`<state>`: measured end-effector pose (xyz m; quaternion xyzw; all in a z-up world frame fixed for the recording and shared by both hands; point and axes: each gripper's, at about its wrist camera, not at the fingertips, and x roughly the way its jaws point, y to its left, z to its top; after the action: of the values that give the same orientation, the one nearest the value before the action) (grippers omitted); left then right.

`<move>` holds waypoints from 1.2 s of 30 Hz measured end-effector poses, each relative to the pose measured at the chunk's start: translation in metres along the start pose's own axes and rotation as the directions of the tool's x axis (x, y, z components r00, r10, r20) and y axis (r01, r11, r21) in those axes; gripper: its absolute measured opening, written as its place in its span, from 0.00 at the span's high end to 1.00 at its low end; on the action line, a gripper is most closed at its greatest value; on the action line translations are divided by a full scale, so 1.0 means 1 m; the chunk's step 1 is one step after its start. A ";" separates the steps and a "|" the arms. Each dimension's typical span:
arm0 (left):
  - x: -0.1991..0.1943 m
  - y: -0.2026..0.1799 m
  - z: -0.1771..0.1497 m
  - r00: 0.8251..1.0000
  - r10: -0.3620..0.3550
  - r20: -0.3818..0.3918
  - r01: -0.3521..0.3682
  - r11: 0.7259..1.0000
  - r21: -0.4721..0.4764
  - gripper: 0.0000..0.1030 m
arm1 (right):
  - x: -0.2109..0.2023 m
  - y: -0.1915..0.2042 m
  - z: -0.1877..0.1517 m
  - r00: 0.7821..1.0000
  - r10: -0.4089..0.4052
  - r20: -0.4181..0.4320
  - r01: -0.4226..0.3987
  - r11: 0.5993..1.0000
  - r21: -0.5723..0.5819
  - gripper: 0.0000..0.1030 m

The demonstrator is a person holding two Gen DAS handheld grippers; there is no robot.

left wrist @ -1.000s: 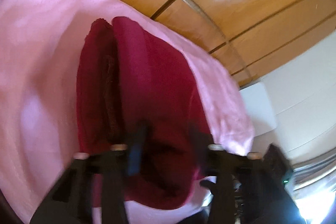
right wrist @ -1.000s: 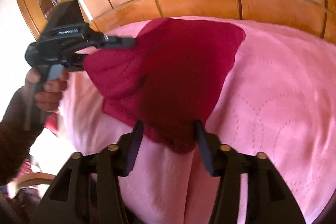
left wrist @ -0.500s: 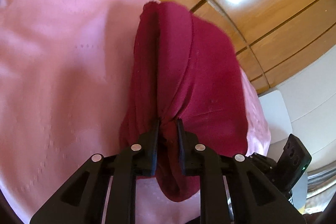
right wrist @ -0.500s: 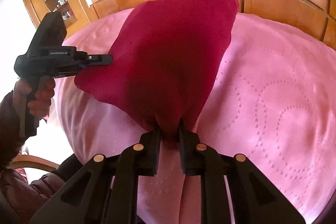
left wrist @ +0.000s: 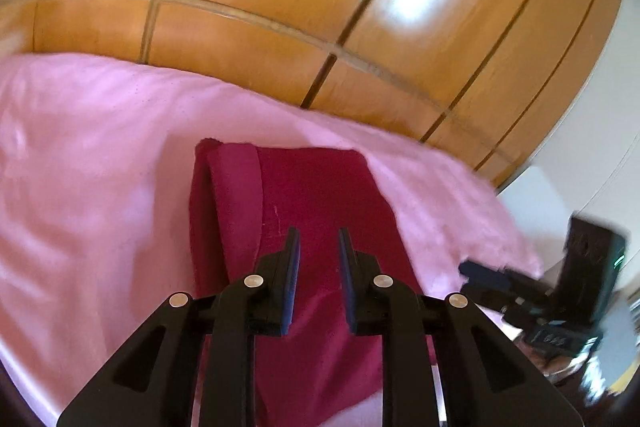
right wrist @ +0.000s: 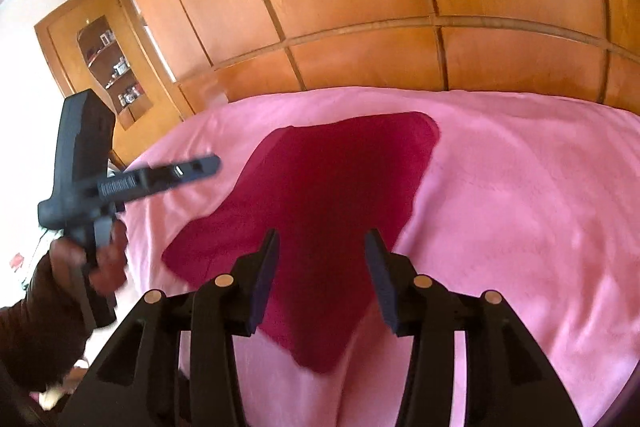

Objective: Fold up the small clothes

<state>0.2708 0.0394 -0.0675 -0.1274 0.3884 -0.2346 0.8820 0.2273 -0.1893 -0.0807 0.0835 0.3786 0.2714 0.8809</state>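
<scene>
A dark red garment lies folded flat on the pink bedspread. It also shows in the right wrist view. My left gripper is open and empty, just above the garment's near part. My right gripper is open and empty, above the garment's near edge. The left gripper also shows at the left of the right wrist view, clear of the cloth. The right gripper shows blurred at the right of the left wrist view.
A wooden panelled wardrobe stands behind the bed. A wooden shelf cabinet stands at the far left. White furniture is beside the bed's right edge. The pink bedspread spreads wide to the right of the garment.
Both grippers held the garment lifted half a second ago. Now both have opened and let go, and the garment lies flat on the bedspread. The left gripper has drawn back.
</scene>
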 end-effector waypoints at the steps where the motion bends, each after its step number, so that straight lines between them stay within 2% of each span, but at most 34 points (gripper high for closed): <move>1: 0.008 0.000 -0.004 0.999 0.042 -0.021 -0.042 0.999 0.018 0.83 | 0.014 0.003 -0.001 1.000 -0.003 -0.026 0.003 1.000 -0.011 0.57; 3: 0.031 0.005 -0.014 0.989 0.123 -0.080 -0.120 0.992 0.047 0.83 | 0.043 0.008 -0.013 0.995 -0.015 -0.099 0.013 1.000 -0.021 0.56; 5: 0.043 0.022 -0.033 0.978 0.175 -0.110 -0.170 0.984 0.049 0.83 | 0.054 0.014 -0.023 0.993 -0.049 -0.106 0.042 0.997 -0.067 0.56; 9: 0.030 0.027 -0.040 0.985 0.158 -0.066 -0.155 0.987 0.038 0.83 | 0.047 0.007 -0.020 0.996 -0.010 -0.092 0.007 0.999 -0.035 0.55; 11: 0.024 0.024 -0.037 0.986 0.160 -0.053 -0.158 0.986 0.045 0.83 | 0.038 -0.003 -0.014 0.997 0.019 -0.074 -0.019 1.000 0.001 0.44; 12: 0.021 0.021 -0.036 0.985 0.167 -0.044 -0.165 0.985 0.053 0.83 | 0.030 -0.010 -0.011 0.999 0.024 -0.046 -0.022 0.999 0.038 0.24; 13: 0.018 0.016 -0.035 0.984 0.174 -0.036 -0.172 0.983 0.063 0.78 | 0.026 -0.015 -0.008 0.999 0.031 -0.025 -0.030 0.997 0.064 0.18; 14: 0.016 0.013 -0.034 0.983 0.180 -0.027 -0.177 0.981 0.073 0.67 | 0.021 -0.020 -0.006 0.999 0.042 -0.010 -0.041 0.995 0.089 0.18; 15: 0.013 0.011 -0.033 0.982 0.187 -0.019 -0.185 0.980 0.077 0.32 | 0.018 -0.026 -0.003 0.999 0.051 0.005 -0.052 0.992 0.115 0.16; 16: 0.008 0.011 -0.033 0.981 0.192 0.008 -0.192 0.979 0.072 0.23 | 0.015 -0.035 0.000 0.998 0.056 0.022 -0.058 0.987 0.147 0.13; 19: 0.004 0.013 -0.032 0.983 0.185 0.014 -0.186 0.980 0.068 0.23 | 0.017 -0.056 0.007 0.997 0.078 0.029 -0.082 0.974 0.210 0.10; 24: 0.011 0.023 -0.033 0.984 0.177 -0.017 -0.176 0.983 0.052 0.23 | 0.040 -0.078 0.010 0.993 0.120 -0.009 -0.112 0.953 0.280 0.10; 30: 0.021 0.032 -0.039 0.985 0.164 -0.052 -0.161 0.986 0.054 0.23 | 0.065 -0.085 0.011 0.981 0.188 -0.047 -0.164 0.935 0.315 0.10; 32: 0.024 0.035 -0.042 0.985 0.163 -0.058 -0.160 0.985 0.058 0.24 | 0.072 -0.079 0.010 0.976 0.209 -0.067 -0.181 0.938 0.297 0.14; 36: 0.028 0.039 -0.047 0.990 0.130 -0.062 -0.126 0.990 0.058 0.34 | 0.081 -0.073 0.010 0.974 0.209 -0.083 -0.179 0.945 0.273 0.25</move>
<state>0.2645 0.0567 -0.1329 -0.0708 0.4178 -0.1919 0.8852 0.3108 -0.2062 -0.1503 0.2218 0.4495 0.3081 0.8086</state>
